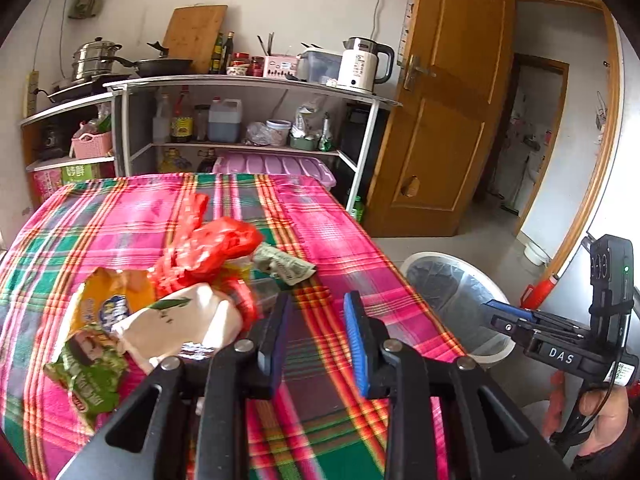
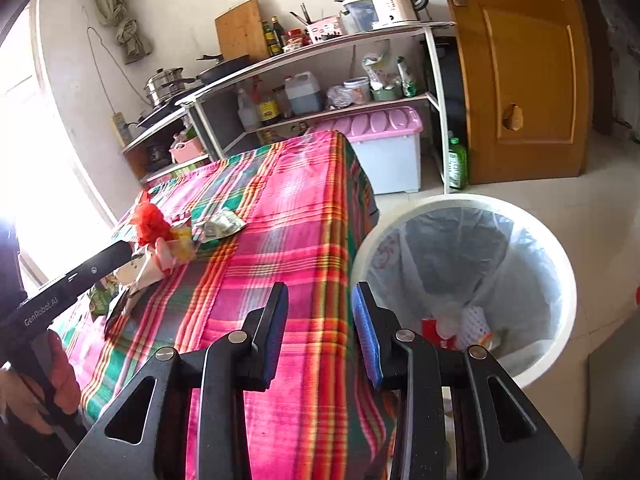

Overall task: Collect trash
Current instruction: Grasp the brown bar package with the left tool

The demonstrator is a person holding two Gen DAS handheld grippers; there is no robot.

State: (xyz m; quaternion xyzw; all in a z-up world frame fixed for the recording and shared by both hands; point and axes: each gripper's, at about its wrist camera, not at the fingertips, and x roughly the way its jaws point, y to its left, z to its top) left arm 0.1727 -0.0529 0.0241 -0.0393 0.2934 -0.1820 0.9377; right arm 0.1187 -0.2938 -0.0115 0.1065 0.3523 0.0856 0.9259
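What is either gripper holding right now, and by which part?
Nothing. The left gripper is open over the tablecloth beside the trash pile; the right gripper is open and empty near the bin.

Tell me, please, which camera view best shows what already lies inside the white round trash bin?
The right wrist view: it looks down into the white round trash bin, showing discarded packaging. The left wrist view shows only its rim and liner.

**Trash heap on the table, bin on the floor to its right**

A heap of wrappers point(image 1: 132, 320) and a plastic bag point(image 1: 208, 248) lies on the table point(image 1: 328, 240), toward its left side, with a crumpled wrapper point(image 1: 282, 264) just right of the heap. The trash bin point(image 2: 464, 280) stands on the floor right of the table. A shelf unit point(image 1: 248, 84) stands behind the table, a kettle point(image 1: 362, 66) on top of it.
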